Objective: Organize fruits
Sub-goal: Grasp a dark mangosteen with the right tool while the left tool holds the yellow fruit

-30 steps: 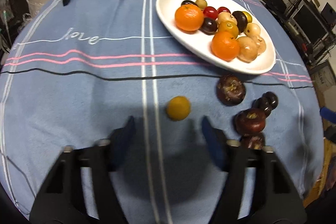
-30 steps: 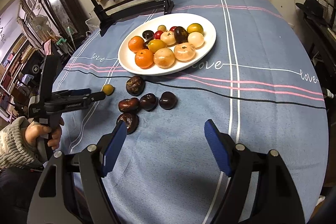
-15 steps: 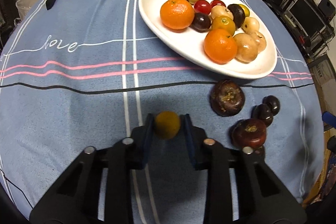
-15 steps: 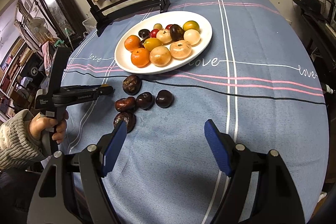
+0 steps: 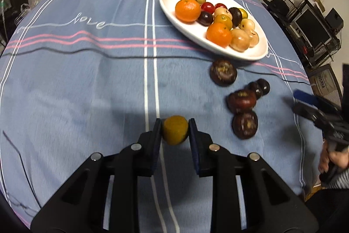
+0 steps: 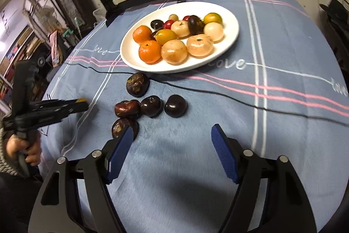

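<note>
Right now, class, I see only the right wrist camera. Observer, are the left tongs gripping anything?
Observer: Yes. The left wrist view shows the left tongs shut on a small yellow fruit, with a pad pressed on each side.
Operator: And the nearest dark fruit, which I see only in part?
Observer: That dark fruit shows whole there. It lies free on the tablecloth, and nothing is gripping it.

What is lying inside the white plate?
The white plate holds mixed fruits: two oranges, pale round fruits, dark fruits, red and yellow ones. Anything under the pile is hidden.
</note>
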`<state>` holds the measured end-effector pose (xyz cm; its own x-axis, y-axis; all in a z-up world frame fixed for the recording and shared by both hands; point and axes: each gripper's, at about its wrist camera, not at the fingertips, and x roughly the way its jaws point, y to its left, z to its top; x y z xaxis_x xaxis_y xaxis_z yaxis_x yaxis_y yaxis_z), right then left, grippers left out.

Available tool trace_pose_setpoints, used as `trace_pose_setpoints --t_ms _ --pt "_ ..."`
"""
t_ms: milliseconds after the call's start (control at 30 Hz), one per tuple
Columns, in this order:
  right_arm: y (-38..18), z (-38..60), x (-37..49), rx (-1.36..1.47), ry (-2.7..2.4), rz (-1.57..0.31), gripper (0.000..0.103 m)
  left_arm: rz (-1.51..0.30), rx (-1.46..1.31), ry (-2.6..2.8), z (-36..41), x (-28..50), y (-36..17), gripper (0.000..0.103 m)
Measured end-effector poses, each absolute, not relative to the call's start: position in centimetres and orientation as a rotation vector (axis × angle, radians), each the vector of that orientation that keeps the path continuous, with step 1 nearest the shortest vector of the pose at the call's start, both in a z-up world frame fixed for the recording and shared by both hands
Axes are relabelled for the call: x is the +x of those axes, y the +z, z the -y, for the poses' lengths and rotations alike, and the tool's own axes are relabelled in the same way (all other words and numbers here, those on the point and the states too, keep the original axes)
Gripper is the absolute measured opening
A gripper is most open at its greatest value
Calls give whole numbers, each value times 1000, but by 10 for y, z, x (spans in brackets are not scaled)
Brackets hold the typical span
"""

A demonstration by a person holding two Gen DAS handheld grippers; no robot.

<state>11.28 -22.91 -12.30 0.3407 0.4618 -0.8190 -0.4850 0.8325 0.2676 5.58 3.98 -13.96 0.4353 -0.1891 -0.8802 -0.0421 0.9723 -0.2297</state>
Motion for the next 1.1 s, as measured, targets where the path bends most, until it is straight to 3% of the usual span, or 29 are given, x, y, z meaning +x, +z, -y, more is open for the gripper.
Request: trace_pose_setpoints --t_ms 133,267,533,1100 --pt "-135 218 129 -63 653 -1074 53 -1120 -244 -60 -41 43 -139 25" --pt "-148 210 145 -97 668 -1090 51 -1124 -264 -29 -47 35 -141 25" --pt "-158 204 155 -106 678 -1100 37 -1144 -277 7 -52 27 -145 25" --pt "-148 226 135 43 661 -1122 30 -1136 -238 -72 -39 42 -143 25"
